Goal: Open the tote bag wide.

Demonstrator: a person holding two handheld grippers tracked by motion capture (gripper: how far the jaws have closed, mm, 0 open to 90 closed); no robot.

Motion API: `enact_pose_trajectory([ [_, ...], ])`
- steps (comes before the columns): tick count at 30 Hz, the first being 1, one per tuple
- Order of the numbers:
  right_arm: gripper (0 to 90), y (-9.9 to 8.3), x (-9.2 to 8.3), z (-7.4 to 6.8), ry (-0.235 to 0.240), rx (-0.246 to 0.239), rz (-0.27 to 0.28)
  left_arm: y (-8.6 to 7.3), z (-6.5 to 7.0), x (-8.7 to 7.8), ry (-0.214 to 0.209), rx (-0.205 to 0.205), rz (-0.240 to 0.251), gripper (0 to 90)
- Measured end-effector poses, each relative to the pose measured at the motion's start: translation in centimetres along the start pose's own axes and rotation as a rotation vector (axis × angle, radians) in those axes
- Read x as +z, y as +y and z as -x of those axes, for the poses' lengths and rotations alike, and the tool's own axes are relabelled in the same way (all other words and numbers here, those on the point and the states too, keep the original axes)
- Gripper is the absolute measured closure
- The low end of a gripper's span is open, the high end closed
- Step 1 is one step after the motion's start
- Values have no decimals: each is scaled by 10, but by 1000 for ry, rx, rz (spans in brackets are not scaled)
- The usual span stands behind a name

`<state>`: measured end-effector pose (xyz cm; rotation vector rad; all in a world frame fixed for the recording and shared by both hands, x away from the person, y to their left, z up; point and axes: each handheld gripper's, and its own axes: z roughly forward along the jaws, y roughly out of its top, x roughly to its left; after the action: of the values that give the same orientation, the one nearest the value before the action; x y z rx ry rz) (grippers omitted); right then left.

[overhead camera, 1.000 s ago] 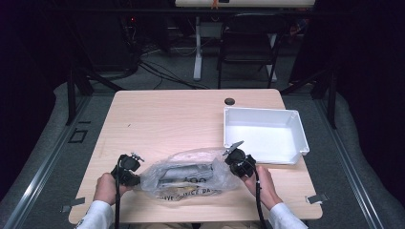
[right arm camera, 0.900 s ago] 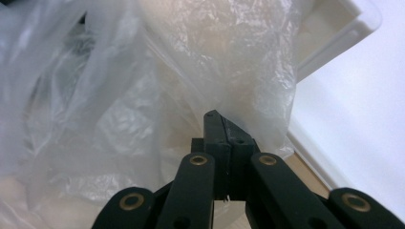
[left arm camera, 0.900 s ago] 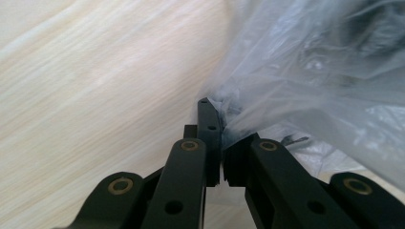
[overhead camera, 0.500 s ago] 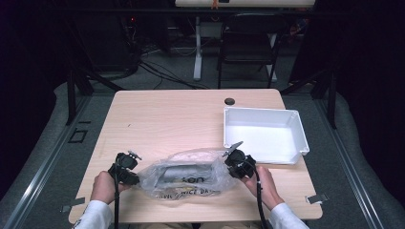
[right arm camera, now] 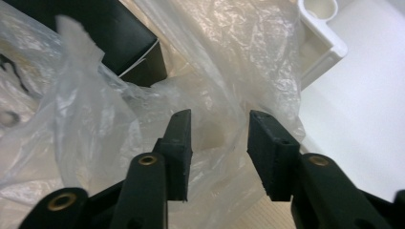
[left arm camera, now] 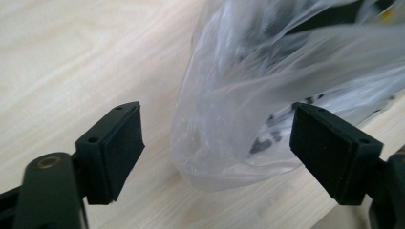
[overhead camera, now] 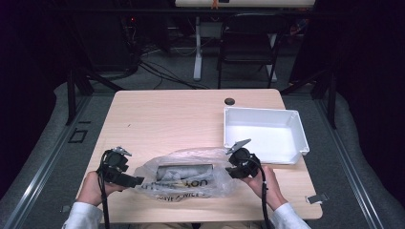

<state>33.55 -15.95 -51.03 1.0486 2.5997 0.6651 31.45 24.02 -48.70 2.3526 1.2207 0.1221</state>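
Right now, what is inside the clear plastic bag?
Inside the plastic bag lies a dark box, its black corner visible in the right gripper view. Crumpled film and printed lettering cover the rest, so anything else inside cannot be made out.

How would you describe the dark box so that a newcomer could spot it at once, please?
Start at the wooden table and go to its near edge, left of the white tray. There a crumpled clear plastic bag lies between two hand-held tools. The dark box lies inside it, the one long, solid shape behind the film.
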Motion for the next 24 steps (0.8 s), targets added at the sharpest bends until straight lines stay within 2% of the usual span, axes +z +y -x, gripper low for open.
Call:
enact_pose_trajectory([
  [5, 497, 1, -13, 1, 23, -1, 33, 12, 15, -15, -22, 49, 94, 158],
  [7, 461, 2, -21, 1, 26, 8, 65, 20, 20, -15, -3, 64, 125, 159],
  [9, 435, 2, -29, 1, 26, 13, 92, 26, 19, -13, 12, 59, 145, 161],
  [11, 409, 2, -40, -1, 34, 10, 133, 33, 15, -6, 9, 51, 155, 164],
  [12, 403, 2, -46, -3, 50, 6, 158, 37, 12, -1, 3, 35, 163, 167],
  [13, 393, 2, -51, -7, 74, 0, 190, 39, 10, 2, 3, 36, 163, 178],
  [15, 382, 3, -56, -14, 117, -21, 205, 42, 5, 10, -8, 22, 162, 190],
  [17, 374, 4, -54, -27, 166, -60, 184, 44, 2, 19, -7, 22, 145, 245],
  [19, 372, 6, -44, -38, 187, -108, 137, 44, -1, 25, -13, 20, 132, 306],
  [22, 386, 6, -27, -49, 196, -140, 72, 46, -6, 33, -27, 16, 130, 377],
  [24, 427, 6, -18, -54, 175, -160, 21, 48, -7, 39, -32, 11, 123, 446],
])
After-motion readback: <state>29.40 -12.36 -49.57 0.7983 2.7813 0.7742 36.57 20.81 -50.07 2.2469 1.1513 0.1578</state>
